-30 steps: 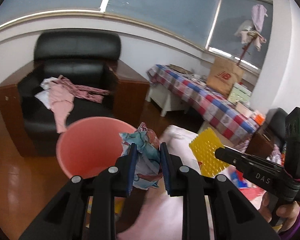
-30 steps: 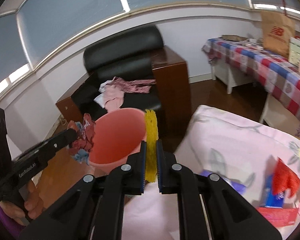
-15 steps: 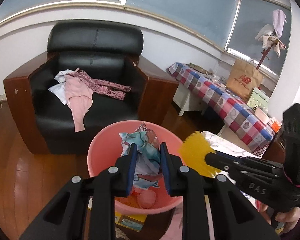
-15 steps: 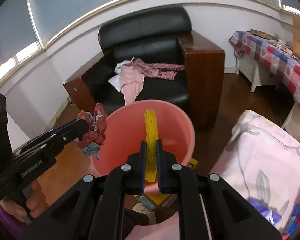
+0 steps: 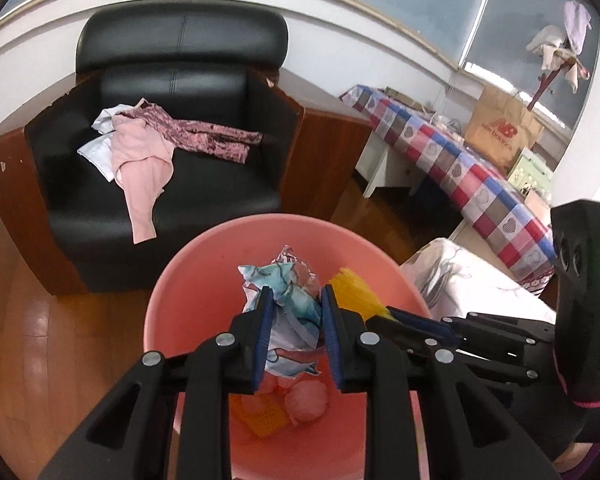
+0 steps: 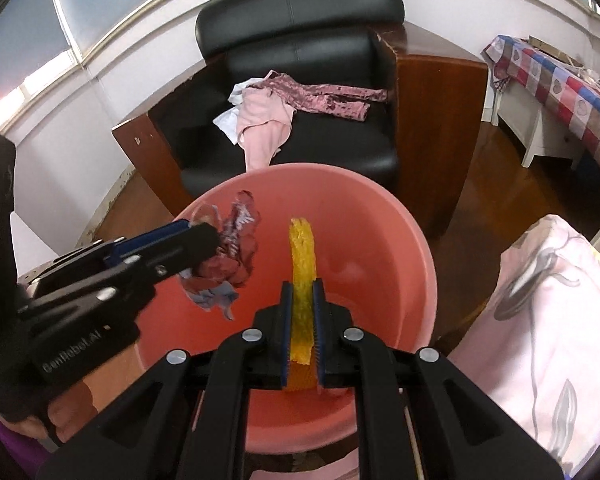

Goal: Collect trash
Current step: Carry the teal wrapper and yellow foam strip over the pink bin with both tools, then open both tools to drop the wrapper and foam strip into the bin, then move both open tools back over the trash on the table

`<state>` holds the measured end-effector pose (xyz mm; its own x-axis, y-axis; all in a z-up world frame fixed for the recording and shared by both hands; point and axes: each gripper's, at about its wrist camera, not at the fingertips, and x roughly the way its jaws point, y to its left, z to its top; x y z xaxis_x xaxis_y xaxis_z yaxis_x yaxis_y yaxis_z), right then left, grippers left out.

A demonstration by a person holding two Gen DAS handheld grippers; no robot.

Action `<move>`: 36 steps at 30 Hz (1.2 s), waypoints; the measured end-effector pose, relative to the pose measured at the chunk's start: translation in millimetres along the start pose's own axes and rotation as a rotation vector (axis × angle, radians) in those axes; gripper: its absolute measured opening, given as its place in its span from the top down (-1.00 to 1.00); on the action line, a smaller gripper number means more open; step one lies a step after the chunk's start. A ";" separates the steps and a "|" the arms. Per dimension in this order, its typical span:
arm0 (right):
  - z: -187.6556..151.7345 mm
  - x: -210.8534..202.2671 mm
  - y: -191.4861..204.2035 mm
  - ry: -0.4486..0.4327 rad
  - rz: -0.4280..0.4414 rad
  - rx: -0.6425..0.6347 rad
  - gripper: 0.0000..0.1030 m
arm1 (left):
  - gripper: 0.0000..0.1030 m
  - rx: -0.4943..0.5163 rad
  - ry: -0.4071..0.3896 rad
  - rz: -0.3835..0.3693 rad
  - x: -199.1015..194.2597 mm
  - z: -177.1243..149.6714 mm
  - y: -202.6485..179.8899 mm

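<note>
A pink plastic bucket [image 5: 188,280] [image 6: 400,248] stands on the wood floor in front of a black armchair. My left gripper [image 5: 296,300] is shut on a crumpled blue and red wrapper [image 5: 288,284] and holds it over the bucket's mouth. From the right wrist view the same wrapper [image 6: 232,248] hangs at the left gripper's tips. My right gripper [image 6: 302,292] is shut on a flat yellow nubbed sheet [image 6: 303,256], also over the bucket; its yellow edge [image 5: 356,292] shows just right of the left fingers. Inside the bucket lie a pink ball [image 5: 306,400] and a yellow scrap [image 5: 264,416].
The black armchair [image 5: 188,80] with pink clothes [image 5: 140,160] stands behind the bucket. A floral pink sheet on a bed [image 6: 552,304] lies to the right. A checked-cloth table [image 5: 460,168] with a brown paper bag [image 5: 500,128] is at the far right.
Both grippers have swung from over the bed to above the bucket and tilted downward, each still holding its piece. The bucket's inside has come into view.
</note>
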<state>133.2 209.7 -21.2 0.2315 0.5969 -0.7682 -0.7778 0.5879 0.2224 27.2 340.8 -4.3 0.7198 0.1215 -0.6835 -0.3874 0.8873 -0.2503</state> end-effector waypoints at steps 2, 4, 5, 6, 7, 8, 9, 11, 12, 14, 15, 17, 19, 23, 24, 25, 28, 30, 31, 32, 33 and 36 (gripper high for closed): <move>1.7 3.3 -0.7 0.001 -0.008 0.002 0.81 | 0.51 -0.002 0.018 0.008 6.9 0.6 0.0; 3.4 6.7 -2.0 0.008 -0.014 0.008 0.81 | 0.50 -0.007 0.019 0.025 10.2 2.1 -0.5; 3.8 7.5 -1.7 0.011 -0.018 0.009 0.81 | 0.47 -0.009 0.019 0.033 10.6 3.0 0.2; 4.0 8.3 -2.0 0.015 -0.021 0.010 0.80 | 0.44 -0.013 0.020 0.036 10.4 3.2 0.2; 4.2 8.7 -2.6 0.019 -0.025 0.012 0.80 | 0.39 -0.019 0.015 0.031 9.8 4.3 0.7; 4.4 9.3 -3.3 0.021 -0.029 0.014 0.80 | 0.34 -0.023 0.010 0.030 7.8 4.8 0.8; 4.7 9.7 -4.1 0.024 -0.028 0.019 0.80 | 0.32 -0.027 0.000 0.031 5.7 5.8 0.9; 4.6 9.8 -3.9 0.028 -0.019 0.026 0.80 | 0.28 -0.024 -0.015 0.024 1.3 8.0 0.3; 4.5 9.1 -4.1 0.027 -0.018 0.027 0.80 | 0.28 -0.022 -0.024 0.025 -1.1 8.6 -0.5; 4.5 7.7 -3.8 0.023 -0.018 0.025 0.80 | 0.28 -0.017 -0.041 0.025 -6.2 9.4 -2.1; 4.6 7.2 -3.8 0.021 -0.018 0.023 0.80 | 0.28 -0.016 -0.045 0.024 -8.1 9.7 -2.6; 4.8 5.4 -3.2 0.018 -0.020 0.022 0.80 | 0.28 -0.016 -0.047 0.024 -10.6 10.3 -3.4; 5.0 4.4 -3.8 0.018 -0.019 0.025 0.80 | 0.28 -0.016 -0.049 0.024 -13.1 10.1 -3.1; 4.6 1.5 -4.4 0.016 -0.025 0.028 0.80 | 0.28 -0.015 -0.048 0.027 -16.1 9.1 -3.0; 4.1 0.2 -4.7 0.017 -0.028 0.030 0.80 | 0.28 -0.015 -0.048 0.028 -17.9 8.5 -3.3; 3.5 -0.9 -5.3 0.018 -0.029 0.031 0.80 | 0.28 -0.015 -0.048 0.028 -20.0 7.8 -3.0; 3.2 -3.2 -4.8 0.022 -0.027 0.036 0.79 | 0.28 -0.009 -0.052 0.028 -24.8 6.0 -3.8; 3.6 -5.2 -3.9 0.021 -0.027 0.036 0.64 | 0.28 -0.007 -0.055 0.027 -28.8 3.9 -4.3; 3.8 -6.4 -3.2 0.019 -0.024 0.036 0.55 | 0.28 -0.006 -0.056 0.027 -30.6 3.2 -4.5; 3.5 -7.9 -2.7 0.016 -0.019 0.037 0.41 | 0.28 -0.005 -0.056 0.026 -32.8 2.8 -4.8; 3.6 -10.2 -1.7 0.010 -0.016 0.038 0.38 | 0.28 -0.002 -0.057 0.026 -35.2 2.6 -4.9; 3.3 -16.1 0.0 0.000 -0.014 0.035 0.38 | 0.28 0.002 -0.069 0.028 -42.4 2.0 -5.4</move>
<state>131.4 201.9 -6.8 0.2421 0.5889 -0.7711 -0.7538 0.6145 0.2327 -0.1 331.7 27.5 0.7468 0.1768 -0.6411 -0.4070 0.8839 -0.2303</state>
